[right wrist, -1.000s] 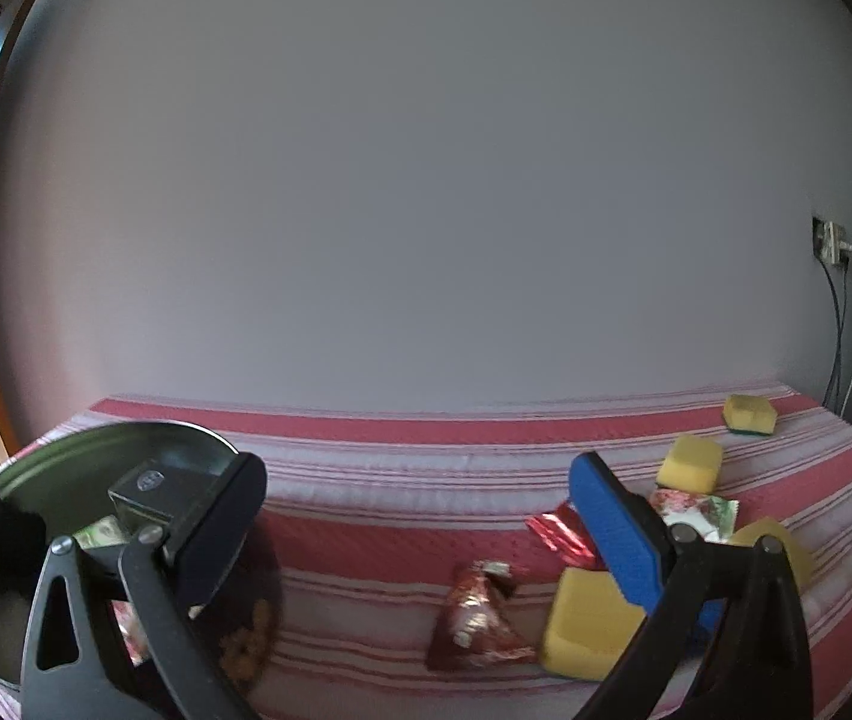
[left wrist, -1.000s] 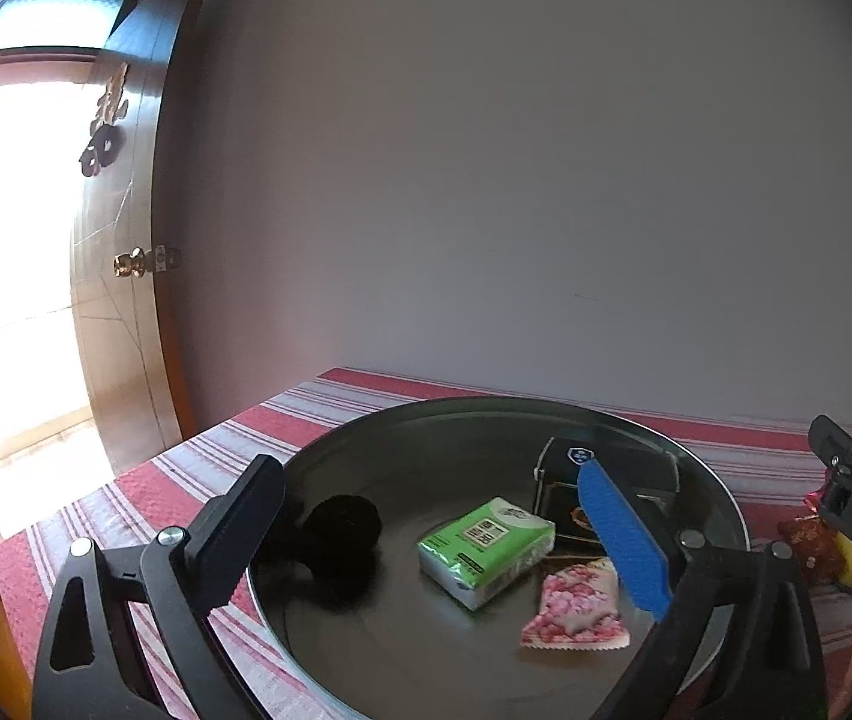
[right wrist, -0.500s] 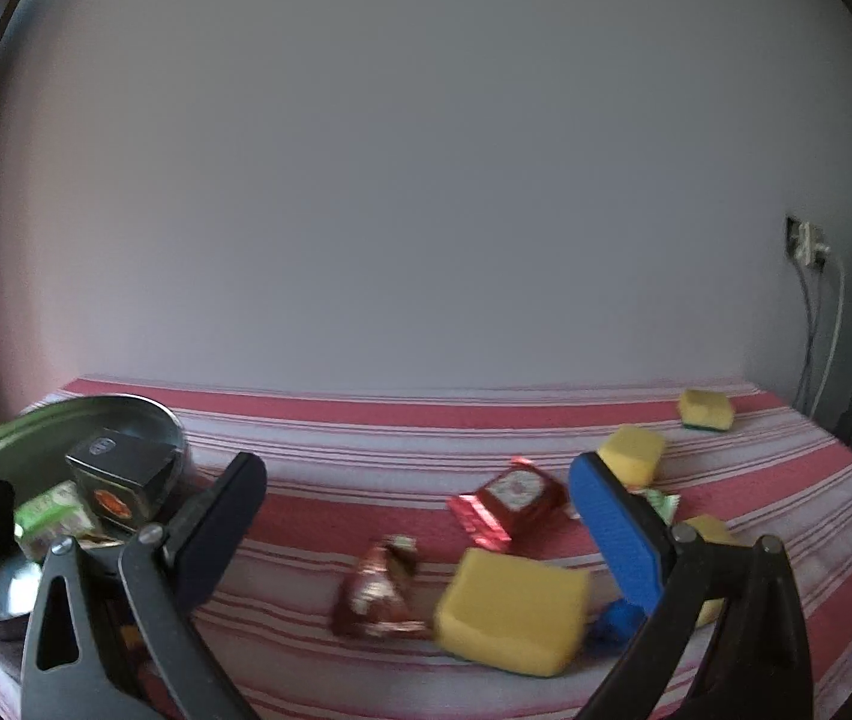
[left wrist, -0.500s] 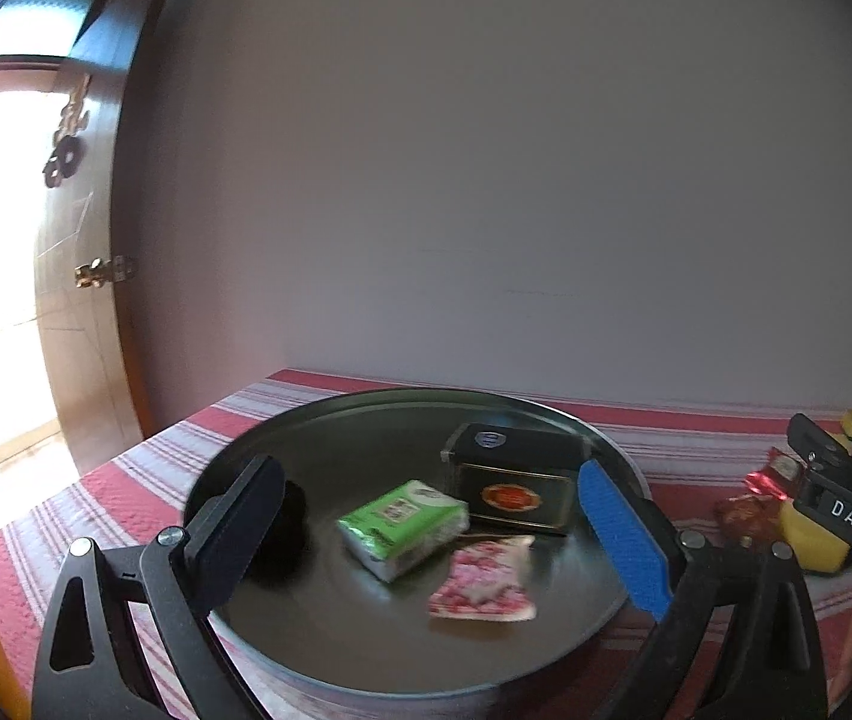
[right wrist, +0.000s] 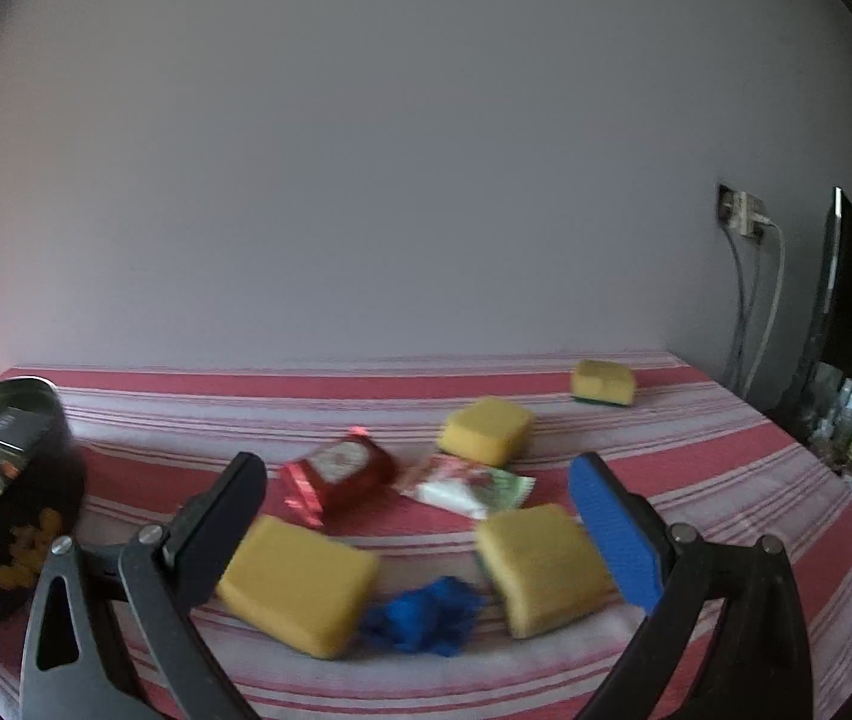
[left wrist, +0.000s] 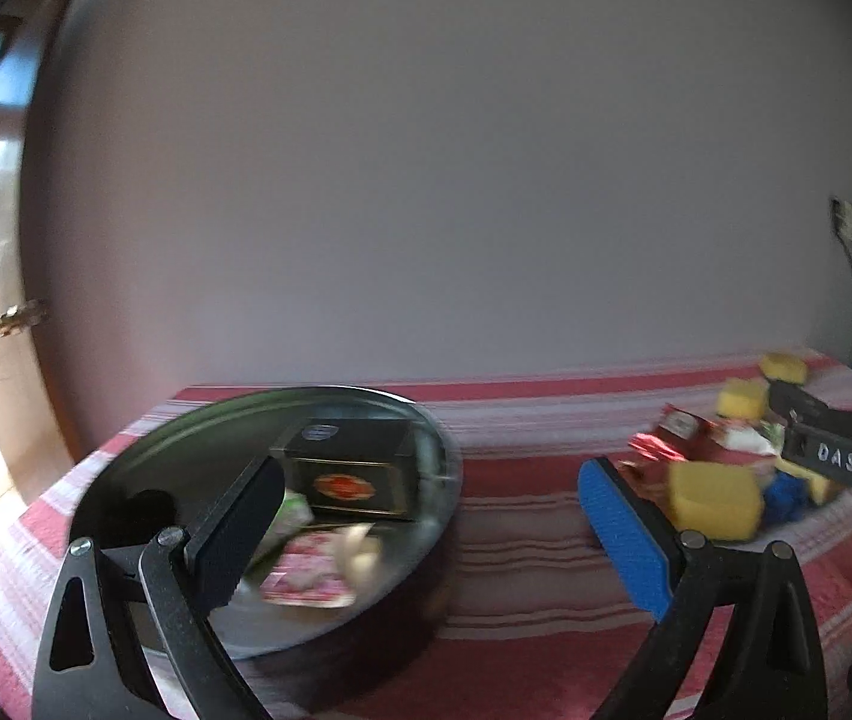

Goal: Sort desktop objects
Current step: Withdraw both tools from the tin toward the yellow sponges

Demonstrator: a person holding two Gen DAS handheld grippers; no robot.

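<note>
The left gripper [left wrist: 426, 516] hangs above the red-and-white striped tablecloth [left wrist: 522, 438] with its jaws spread wide and nothing between them. Its black finger [left wrist: 234, 534] overlaps the round metal tray [left wrist: 426, 450], which sits at 9 o'clock from the gap. Inside the tray lie a dark tin box [left wrist: 354, 468], a pink floral packet [left wrist: 312, 576], a green tissue pack [left wrist: 294, 510] mostly hidden behind the black finger, and a black object [left wrist: 147, 507] at the tray's 9 o'clock side. The blue finger [left wrist: 624, 540] points toward a blurred cluster at 2 o'clock, where part of the right gripper enters the view.

The right gripper [right wrist: 420, 516] is also wide apart and empty, held over the loose items. Between its fingers lie 2 yellow sponges: the near-left sponge [right wrist: 300, 582] just beside the black finger, and the near-right sponge [right wrist: 540, 564] just beside the blue finger. A crumpled blue wrapper [right wrist: 420, 612] lies between these 2 sponges, at 6 o'clock of the gap. At 12 o'clock sit a red foil packet [right wrist: 336, 474] and a white-and-green packet [right wrist: 468, 486]. Farther at 12 to 1 o'clock rest a third sponge [right wrist: 486, 429] and a fourth sponge [right wrist: 603, 381], well apart. The tray's edge shows at 9 o'clock. Both views are motion-blurred.
</note>
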